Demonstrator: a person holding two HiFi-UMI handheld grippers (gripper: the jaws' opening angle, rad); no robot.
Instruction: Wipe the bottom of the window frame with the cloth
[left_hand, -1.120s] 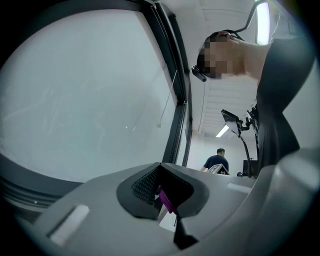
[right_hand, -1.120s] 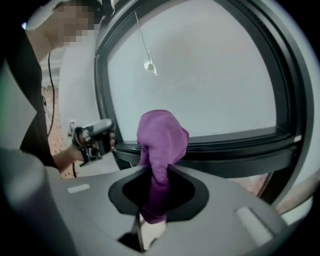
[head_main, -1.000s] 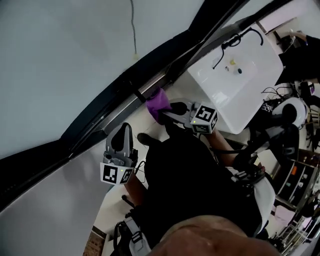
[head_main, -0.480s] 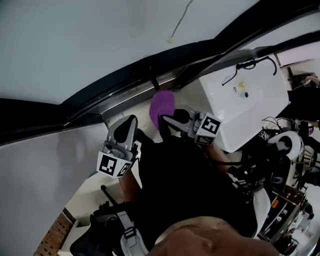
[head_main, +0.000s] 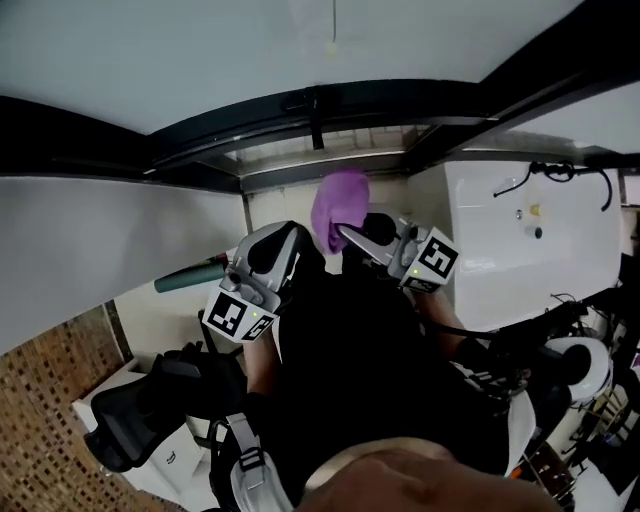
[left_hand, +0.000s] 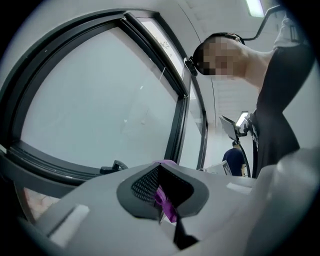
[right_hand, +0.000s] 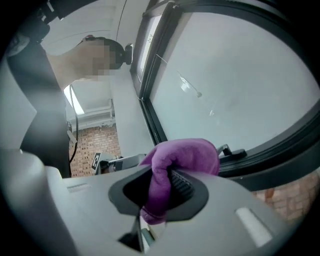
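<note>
1. Right claw (right_hand: 159, 197) is clamped on the purple cloth (right_hand: 182, 157), which bunches out over the top of it
2. The cloth is right up by the bottom rail of the dark window frame (head_main: 250, 128), near where the upright bar meets it; can't tell if it actually touches
3. Left claw (left_hand: 167, 202) is closed up narrow, with just a sliver of purple showing through the slit
4. It's just beside the right one, left of the cloth

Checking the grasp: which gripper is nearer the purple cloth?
Right. The right gripper is shut on the purple cloth, which bulges above its jaws. The left gripper sits beside it, to its left.
</note>
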